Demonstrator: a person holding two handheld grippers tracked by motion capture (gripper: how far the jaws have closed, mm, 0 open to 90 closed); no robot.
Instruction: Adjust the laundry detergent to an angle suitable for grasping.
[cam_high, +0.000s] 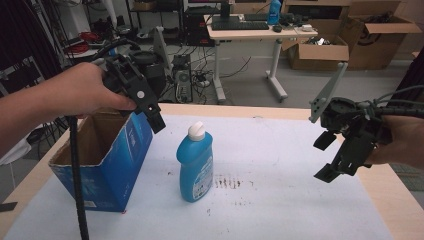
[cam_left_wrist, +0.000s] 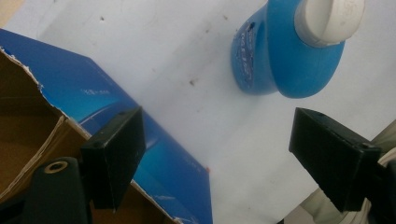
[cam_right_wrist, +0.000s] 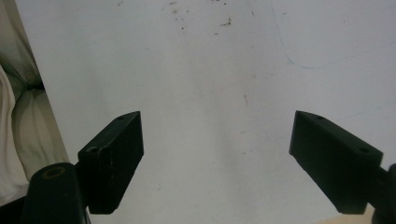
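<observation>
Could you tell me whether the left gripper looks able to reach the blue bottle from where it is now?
Probably yes: the left gripper hangs open beside the upright blue bottle, with nothing between them.

In the left gripper view the blue bottle runs off the top edge, its white cap cut short and its label print too small to read; the open cardboard box is cropped at the left and bottom edges. In the high view the box's floor stays hidden behind its walls
</observation>
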